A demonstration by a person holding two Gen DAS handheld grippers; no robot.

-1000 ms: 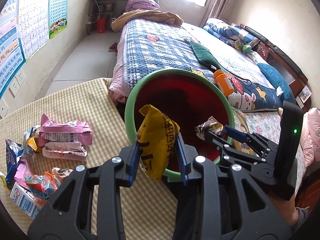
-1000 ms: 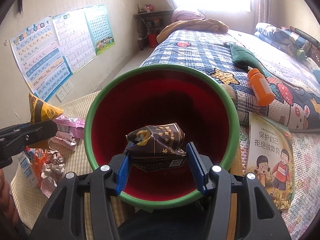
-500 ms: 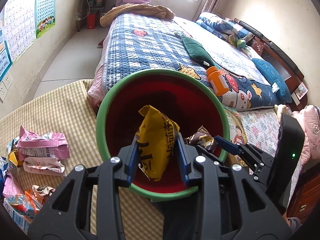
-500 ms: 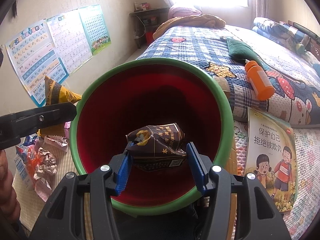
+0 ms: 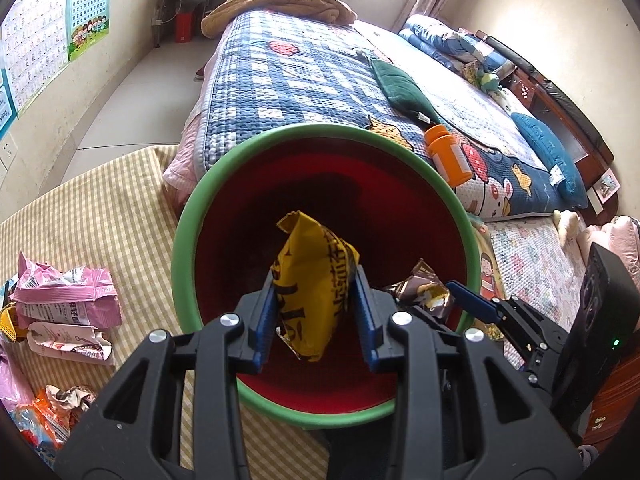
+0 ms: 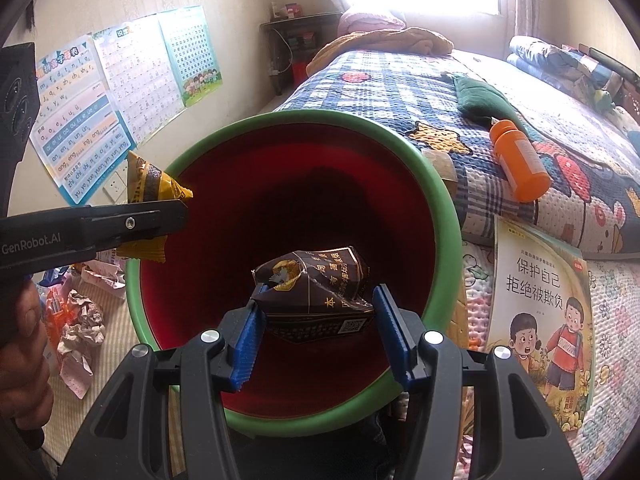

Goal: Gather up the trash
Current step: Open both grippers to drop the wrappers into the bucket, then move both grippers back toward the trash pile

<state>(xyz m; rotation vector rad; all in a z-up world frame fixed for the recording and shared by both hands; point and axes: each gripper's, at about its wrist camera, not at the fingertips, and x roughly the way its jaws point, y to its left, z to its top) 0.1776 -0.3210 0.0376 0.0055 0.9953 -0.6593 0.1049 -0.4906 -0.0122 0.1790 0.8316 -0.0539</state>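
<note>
A red bin with a green rim (image 5: 188,216) (image 6: 444,216) stands between the table and the bed. My left gripper (image 5: 316,316) is shut on a yellow snack wrapper (image 5: 312,276), held above the bin's mouth. In the right wrist view that wrapper (image 6: 148,178) sticks up from the left gripper's finger at the bin's left rim. My right gripper (image 6: 318,324) is shut on a crumpled dark brown packet (image 6: 316,288), also over the bin's opening. The brown packet (image 5: 420,292) shows at the right in the left wrist view.
Several wrappers, pink (image 5: 68,296) and orange (image 5: 48,412), lie on the checked tablecloth (image 5: 100,208) at the left. A bed with a blue quilt (image 5: 296,76) lies behind the bin, carrying an orange bottle (image 6: 520,164). A picture book (image 6: 540,308) lies to the right.
My left gripper with the yellow wrapper has moved right, from the table's edge to above the bin's mouth. The right gripper has stayed over the bin with the brown packet.
</note>
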